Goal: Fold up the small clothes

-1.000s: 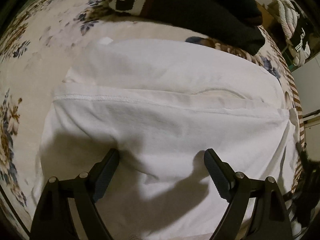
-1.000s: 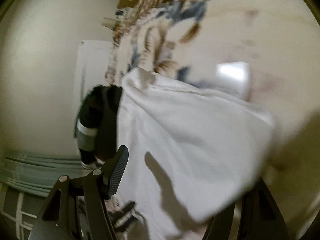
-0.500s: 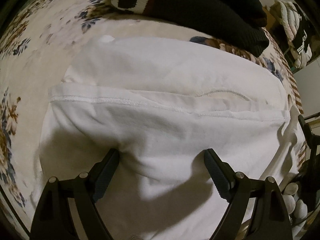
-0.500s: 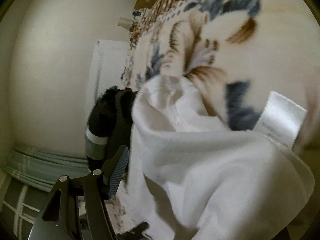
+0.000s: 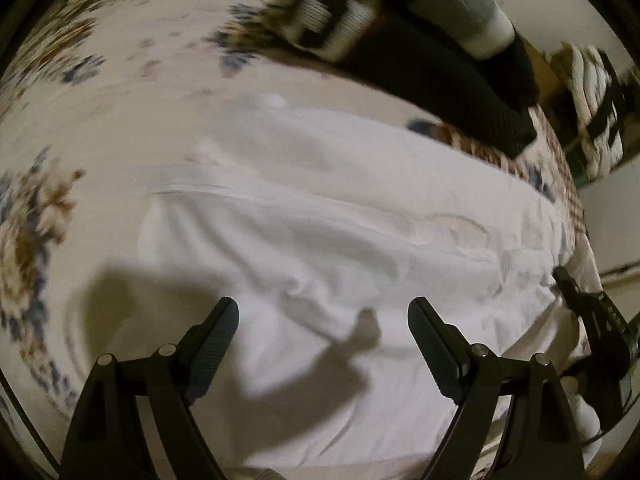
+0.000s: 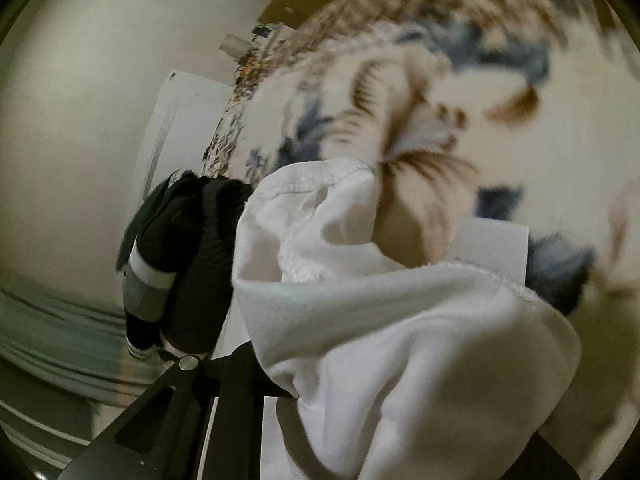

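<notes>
A white garment (image 5: 320, 240) lies spread on a floral bedspread (image 5: 60, 120), with a stitched hem running across its middle. My left gripper (image 5: 322, 320) is open just above the near part of the cloth, touching nothing. My right gripper (image 5: 588, 312) shows at the garment's right edge in the left wrist view. In the right wrist view it (image 6: 332, 400) is shut on a bunched fold of the white garment (image 6: 380, 320), which covers the fingertips. A white label (image 6: 492, 248) shows behind the fold.
A black knit garment (image 5: 440, 68) with white and grey bands lies beyond the white one; it also shows in the right wrist view (image 6: 188, 256). The bed edge is at the right, with a wall (image 6: 80, 120) and stacked items (image 5: 596, 92) past it.
My right gripper has closed on the garment's right edge and bunched it up. The cloth has wrinkled toward the right. My left gripper has shifted right, still open.
</notes>
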Tool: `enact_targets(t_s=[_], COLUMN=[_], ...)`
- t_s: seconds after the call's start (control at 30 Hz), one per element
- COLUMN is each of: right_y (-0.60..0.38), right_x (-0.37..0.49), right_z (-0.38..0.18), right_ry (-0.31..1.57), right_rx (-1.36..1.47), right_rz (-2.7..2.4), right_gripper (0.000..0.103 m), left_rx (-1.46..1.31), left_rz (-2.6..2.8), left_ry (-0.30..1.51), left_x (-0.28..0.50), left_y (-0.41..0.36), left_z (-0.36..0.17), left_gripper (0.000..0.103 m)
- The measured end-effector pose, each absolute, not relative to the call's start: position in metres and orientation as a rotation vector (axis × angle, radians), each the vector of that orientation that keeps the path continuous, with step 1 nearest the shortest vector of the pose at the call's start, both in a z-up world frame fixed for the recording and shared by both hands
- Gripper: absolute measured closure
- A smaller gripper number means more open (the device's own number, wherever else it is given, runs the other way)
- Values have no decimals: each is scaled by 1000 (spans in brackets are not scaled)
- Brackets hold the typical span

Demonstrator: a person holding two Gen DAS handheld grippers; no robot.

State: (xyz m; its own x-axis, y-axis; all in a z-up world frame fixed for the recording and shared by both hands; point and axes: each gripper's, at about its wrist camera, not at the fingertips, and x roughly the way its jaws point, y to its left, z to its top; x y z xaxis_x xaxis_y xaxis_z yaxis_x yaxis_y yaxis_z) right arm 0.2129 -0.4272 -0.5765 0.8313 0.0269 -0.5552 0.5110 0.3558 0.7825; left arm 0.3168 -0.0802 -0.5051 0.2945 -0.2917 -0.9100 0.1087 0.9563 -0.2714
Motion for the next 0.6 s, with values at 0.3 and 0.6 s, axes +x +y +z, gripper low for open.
enact_targets(t_s=[0.3,0.6], right_y=[-321,-99], right_x=[266,308], right_z=[-474,-509], right_ry=[647,834], right_rx=[628,74], right_rz=[-287,-44], right_gripper=[91,90], left_rx=[-314,-429], left_rz=[-102,118], left_ry=[1178,1184], left_x=[289,247], left_y=[29,125], left_z=[-476,-494], left_gripper=[17,17])
